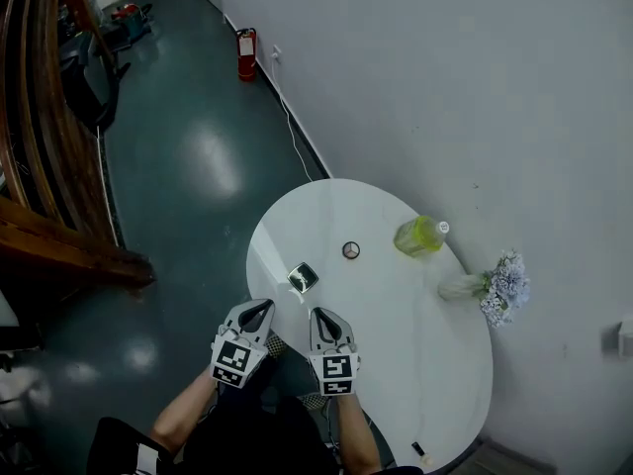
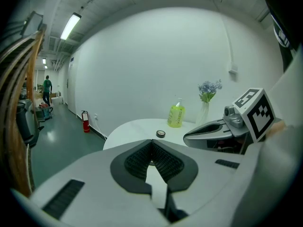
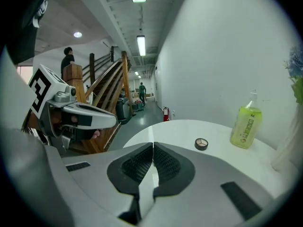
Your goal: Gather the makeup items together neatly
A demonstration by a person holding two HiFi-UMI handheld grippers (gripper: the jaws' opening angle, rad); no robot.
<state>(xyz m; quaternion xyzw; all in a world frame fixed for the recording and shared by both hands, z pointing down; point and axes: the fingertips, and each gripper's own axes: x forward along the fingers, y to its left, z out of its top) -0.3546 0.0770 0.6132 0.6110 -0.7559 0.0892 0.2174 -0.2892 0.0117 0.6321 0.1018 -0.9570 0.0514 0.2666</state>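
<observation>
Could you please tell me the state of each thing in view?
Left claw: shut, empty.
Right claw: shut, empty.
Round eyeshadow: flat on table, shades showing.
Square compact: flat on table.
Green bottle: upright.
Flower vase: upright.

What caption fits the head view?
Both shut, left gripper and right gripper hover at the edge of the white table.

Head view: high up, steeply down, far from the round white counter (image 1: 396, 344) against the wall (image 1: 445, 87). Left gripper view: low, just off the counter's near edge, facing the wall; right gripper (image 2: 189, 136) at its right. Right gripper view: alongside, angled down the corridor (image 3: 142, 91); left gripper (image 3: 111, 119) at its left. All three share the small round black compact (image 1: 351, 250) and yellow-green pump bottle (image 1: 419, 236).
</observation>
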